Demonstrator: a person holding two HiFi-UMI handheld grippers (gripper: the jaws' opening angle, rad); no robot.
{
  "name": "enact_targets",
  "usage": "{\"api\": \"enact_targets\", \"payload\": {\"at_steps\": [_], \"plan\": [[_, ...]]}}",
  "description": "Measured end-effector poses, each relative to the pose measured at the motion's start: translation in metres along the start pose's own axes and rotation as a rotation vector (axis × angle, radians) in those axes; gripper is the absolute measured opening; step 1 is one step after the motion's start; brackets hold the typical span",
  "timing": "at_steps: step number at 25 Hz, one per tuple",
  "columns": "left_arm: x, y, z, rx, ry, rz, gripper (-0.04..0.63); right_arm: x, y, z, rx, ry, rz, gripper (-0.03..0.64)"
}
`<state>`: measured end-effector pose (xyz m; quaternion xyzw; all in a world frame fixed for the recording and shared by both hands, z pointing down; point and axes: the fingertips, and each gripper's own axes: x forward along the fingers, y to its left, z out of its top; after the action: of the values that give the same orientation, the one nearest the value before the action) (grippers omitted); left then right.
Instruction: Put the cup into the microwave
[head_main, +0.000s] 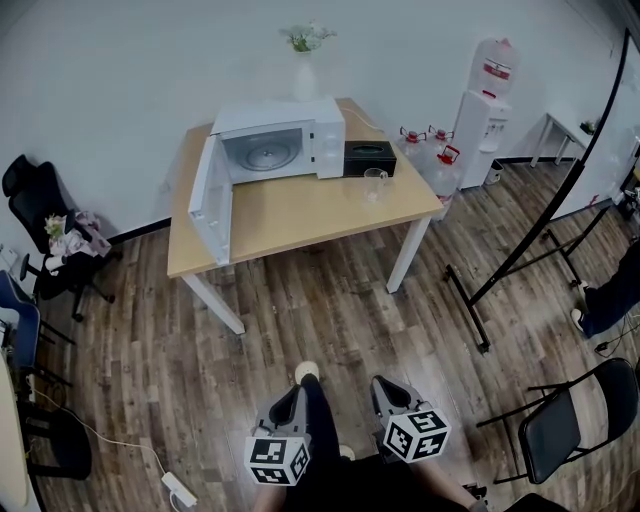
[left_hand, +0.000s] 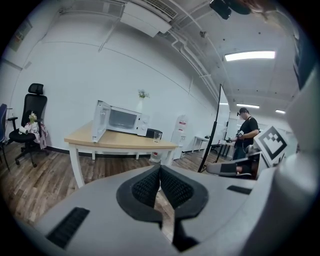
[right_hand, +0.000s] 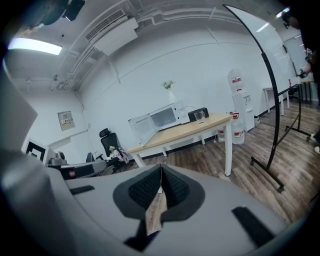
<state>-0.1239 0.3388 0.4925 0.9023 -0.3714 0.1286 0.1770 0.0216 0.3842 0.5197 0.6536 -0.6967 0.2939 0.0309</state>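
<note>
- The left gripper is low in the head view, over the wood floor. Its jaws are closed tight, with nothing between them.
- The right gripper is just beside it. Its jaws are closed too, and it holds nothing.
- Both grippers point at the table and are well apart from it.
- The cup is clear glass. It stands upright on the table, near the right edge.
- The microwave sits at the back of the table. Its door hangs wide open to the left, and the inside shows.
- A black box sits right of the microwave, just behind the cup.
- A vase with flowers stands on top of the microwave.
- A person stands off to the right in the left gripper view.
</note>
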Motion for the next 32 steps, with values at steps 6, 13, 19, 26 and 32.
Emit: {"api": "enact_targets", "payload": {"at_steps": [6,13,19,26,32], "plan": [[0.034,0.022,0.027,0.000,-0.015,-0.004,0.005,0.035,-0.002,0.026,-0.008,-0.002,0.002,-0.006],[0.077,0.049,0.051,-0.004,-0.006,-0.007,0.005,0.079,-0.014,0.051,0.010,0.005,-0.014,-0.006],[0.121,0.081,0.077,0.024,0.029,-0.021,0.005,0.126,-0.023,0.087,0.000,-0.005,-0.038,-0.006],[0.167,0.115,0.110,0.026,0.028,-0.031,0.005,0.185,-0.022,0.120,-0.001,-0.008,-0.035,-0.006],[0.203,0.149,0.129,0.030,0.045,-0.036,0.005,0.230,-0.024,0.143,0.004,0.001,-0.040,-0.006]]}}
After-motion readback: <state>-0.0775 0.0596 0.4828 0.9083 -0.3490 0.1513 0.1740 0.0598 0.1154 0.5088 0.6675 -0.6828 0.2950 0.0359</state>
